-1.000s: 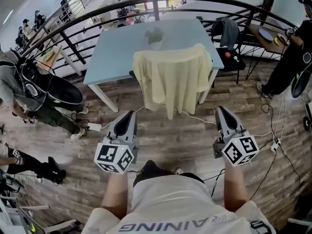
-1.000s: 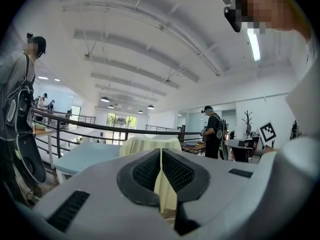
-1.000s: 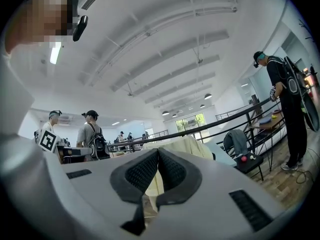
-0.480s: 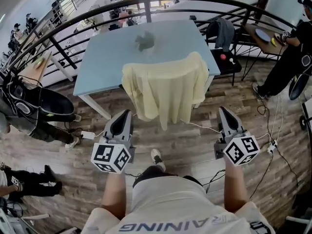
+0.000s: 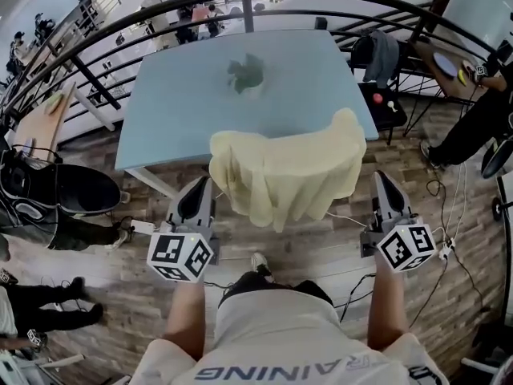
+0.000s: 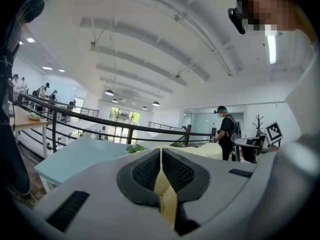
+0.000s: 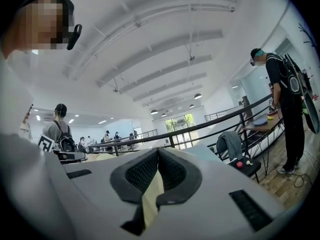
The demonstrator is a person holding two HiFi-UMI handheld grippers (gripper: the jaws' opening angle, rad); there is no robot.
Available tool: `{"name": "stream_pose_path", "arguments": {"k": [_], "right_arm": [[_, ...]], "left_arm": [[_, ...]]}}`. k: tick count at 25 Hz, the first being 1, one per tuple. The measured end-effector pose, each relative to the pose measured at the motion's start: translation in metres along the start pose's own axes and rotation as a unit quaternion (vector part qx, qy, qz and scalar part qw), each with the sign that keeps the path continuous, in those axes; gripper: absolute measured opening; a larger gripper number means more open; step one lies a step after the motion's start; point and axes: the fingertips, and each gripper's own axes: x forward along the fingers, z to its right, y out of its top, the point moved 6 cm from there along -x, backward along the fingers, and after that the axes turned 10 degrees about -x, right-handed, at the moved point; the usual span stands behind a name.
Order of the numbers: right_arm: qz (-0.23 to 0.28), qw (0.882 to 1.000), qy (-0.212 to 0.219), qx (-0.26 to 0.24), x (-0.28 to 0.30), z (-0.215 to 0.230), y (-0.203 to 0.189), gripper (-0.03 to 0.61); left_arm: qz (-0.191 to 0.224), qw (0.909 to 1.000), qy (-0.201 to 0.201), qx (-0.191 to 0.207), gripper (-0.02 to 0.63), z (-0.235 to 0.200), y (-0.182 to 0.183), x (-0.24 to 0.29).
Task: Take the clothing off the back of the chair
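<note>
Blue counter (image 5: 184, 111) at 12; yellow garment (image 5: 288, 167) draped before it. My left tongs (image 5: 201, 184), right tongs (image 5: 380, 176) flank it, clenched empty.

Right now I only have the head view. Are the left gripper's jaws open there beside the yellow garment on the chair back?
Observer: No. In its own view the left gripper has its jaws together, and the yellow garment lies beyond their tips.
Operator: And the other one?
Observer: The right gripper also shows its jaws closed against each other in its own view.
</note>
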Motion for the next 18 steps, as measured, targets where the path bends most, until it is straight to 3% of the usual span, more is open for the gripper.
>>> {"name": "stream_pose_path", "arguments": {"k": [6, 9, 14, 18], "right_arm": [[0.000, 1.000, -0.006, -0.004, 0.042, 0.014, 0.004, 0.023], [-0.014, 1.000, 0.012, -0.014, 0.067, 0.034, 0.000, 0.023], [-0.087, 0.991, 0.099, -0.033, 0.120, 0.066, 0.009, 0.023], [-0.136, 0.972, 0.167, -0.094, 0.162, 0.095, 0.013, 0.047]], "left_arm": [[-0.016, 0.9997, -0.006, -0.017, 0.041, -0.036, 0.011, 0.035], [-0.032, 0.9987, -0.011, -0.038, 0.041, -0.054, 0.014, 0.055], [-0.064, 0.9959, 0.014, -0.063, 0.045, -0.063, 0.030, 0.074], [-0.135, 0.9869, -0.010, -0.088, 0.179, -0.061, 0.031, 0.092]]}}
